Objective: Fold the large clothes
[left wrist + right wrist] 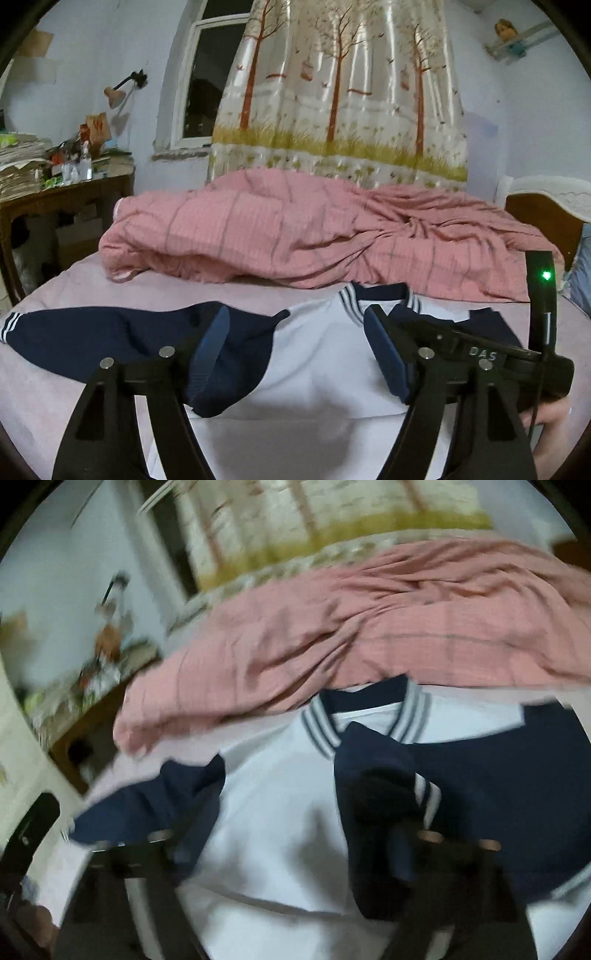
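Note:
A white shirt (314, 354) with navy sleeves and a striped navy collar (380, 295) lies flat on the bed. Its left navy sleeve (92, 332) is spread out to the left. My left gripper (295, 354) is open just above the shirt's chest, its fingers wide apart. In the blurred right wrist view the shirt (280, 812) lies below my right gripper (291, 830), whose fingers stand apart. The right navy sleeve (373, 760) is folded in over the chest, with its striped cuff (428, 794) by the right finger. The other gripper's body (532, 354) shows at the right.
A crumpled pink quilt (295, 236) lies across the bed behind the shirt. A cluttered wooden desk (55, 192) stands at the left. A tree-print curtain (340, 92) and a window (207, 74) are behind. A headboard (543, 206) is at the right.

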The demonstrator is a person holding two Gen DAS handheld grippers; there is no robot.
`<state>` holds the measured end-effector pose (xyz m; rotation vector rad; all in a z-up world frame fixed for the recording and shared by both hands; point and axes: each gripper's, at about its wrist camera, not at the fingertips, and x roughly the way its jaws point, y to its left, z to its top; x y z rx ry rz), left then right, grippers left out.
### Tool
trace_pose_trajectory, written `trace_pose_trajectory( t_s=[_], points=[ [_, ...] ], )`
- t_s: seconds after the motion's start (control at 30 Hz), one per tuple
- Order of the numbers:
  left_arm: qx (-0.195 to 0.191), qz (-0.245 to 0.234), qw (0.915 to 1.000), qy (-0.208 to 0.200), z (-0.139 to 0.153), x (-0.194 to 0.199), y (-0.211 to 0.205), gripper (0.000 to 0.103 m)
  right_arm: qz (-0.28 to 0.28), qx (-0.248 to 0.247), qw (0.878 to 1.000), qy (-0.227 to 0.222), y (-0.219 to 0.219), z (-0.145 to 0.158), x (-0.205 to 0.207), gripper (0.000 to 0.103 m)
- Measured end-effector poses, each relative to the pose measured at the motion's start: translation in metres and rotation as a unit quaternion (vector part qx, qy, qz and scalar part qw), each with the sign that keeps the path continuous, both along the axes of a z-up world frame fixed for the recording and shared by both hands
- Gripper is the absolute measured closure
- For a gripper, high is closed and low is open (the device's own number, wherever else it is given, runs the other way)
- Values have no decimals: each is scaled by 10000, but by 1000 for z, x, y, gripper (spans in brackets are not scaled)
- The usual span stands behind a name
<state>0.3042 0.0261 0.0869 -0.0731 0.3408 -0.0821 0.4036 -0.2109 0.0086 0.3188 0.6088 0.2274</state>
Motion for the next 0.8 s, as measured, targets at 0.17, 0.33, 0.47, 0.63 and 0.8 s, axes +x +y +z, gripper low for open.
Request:
trace_pose_trajectory(
  t_s=[0.17, 0.33, 0.47, 0.63, 0.8],
  points=[
    [82, -26, 10000, 41, -4, 3, -10, 28, 188, 991, 9949, -89, -47, 15, -13, 16],
    [655, -214, 9974, 220, -20, 7, -45, 28, -206, 1057, 9890, 1018, -88, 8, 3, 16],
    [755, -701, 9931, 554, -30, 6, -83, 28, -802, 933, 9875, 986, -118, 14, -5, 16],
    [1461, -1240, 9798, 565, -32, 17, -159, 22, -1690, 714, 9791, 881, -167, 19, -15, 17],
    [1588, -1785, 9635, 1210, -64, 81, -204, 16, -2116, 440, 9714, 986, -196, 13, -13, 25]
  ],
)
